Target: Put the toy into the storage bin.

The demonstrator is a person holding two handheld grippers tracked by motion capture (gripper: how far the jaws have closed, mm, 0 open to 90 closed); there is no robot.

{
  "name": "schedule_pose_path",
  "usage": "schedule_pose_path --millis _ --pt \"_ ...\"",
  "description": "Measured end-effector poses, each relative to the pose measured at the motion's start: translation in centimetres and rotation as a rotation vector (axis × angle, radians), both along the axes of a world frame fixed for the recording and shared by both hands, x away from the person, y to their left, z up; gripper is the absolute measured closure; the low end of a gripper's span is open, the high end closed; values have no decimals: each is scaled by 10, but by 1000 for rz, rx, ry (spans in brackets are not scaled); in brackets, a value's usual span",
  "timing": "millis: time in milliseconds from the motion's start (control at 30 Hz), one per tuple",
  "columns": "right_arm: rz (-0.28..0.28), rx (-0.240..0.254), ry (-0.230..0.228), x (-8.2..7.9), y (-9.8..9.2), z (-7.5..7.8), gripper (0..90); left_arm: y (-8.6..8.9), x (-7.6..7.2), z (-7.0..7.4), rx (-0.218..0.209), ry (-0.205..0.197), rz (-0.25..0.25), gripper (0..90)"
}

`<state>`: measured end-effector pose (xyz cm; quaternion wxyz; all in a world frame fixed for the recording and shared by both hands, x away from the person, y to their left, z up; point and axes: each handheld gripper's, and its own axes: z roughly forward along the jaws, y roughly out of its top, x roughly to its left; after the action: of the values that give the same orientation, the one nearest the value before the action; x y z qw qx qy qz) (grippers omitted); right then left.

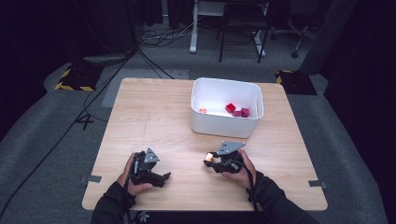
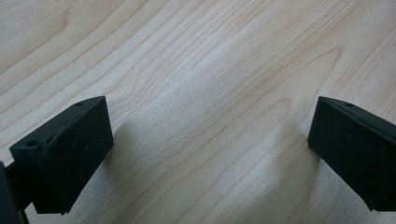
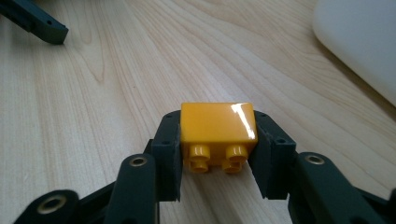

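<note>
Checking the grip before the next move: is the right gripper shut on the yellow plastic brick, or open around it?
Shut on it. In the right gripper view both black fingers press against the sides of the yellow plastic brick, studs facing the camera.

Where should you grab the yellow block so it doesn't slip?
Squeeze the yellow block on its two flat side walls, as the right hand-held gripper does now: one pad on each side. Its studs face the camera, so those smooth, parallel walls are free to pinch. Come at it from the person's side.
</note>
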<state>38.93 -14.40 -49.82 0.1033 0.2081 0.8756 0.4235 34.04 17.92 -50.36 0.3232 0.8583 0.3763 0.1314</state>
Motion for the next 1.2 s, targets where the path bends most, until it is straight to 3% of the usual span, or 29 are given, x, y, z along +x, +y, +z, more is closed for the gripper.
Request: schedule_pose_path --millis 333,633,1200 --pt "-35 52 -44 -5 -34 24 591 0 0 0 0 0 0 3" --pt "-86 85 -51 -4 -66 41 591 0 0 0 0 0 0 3" --pt "-176 84 -88 -4 -106 57 591 0 0 0 0 0 0 3"
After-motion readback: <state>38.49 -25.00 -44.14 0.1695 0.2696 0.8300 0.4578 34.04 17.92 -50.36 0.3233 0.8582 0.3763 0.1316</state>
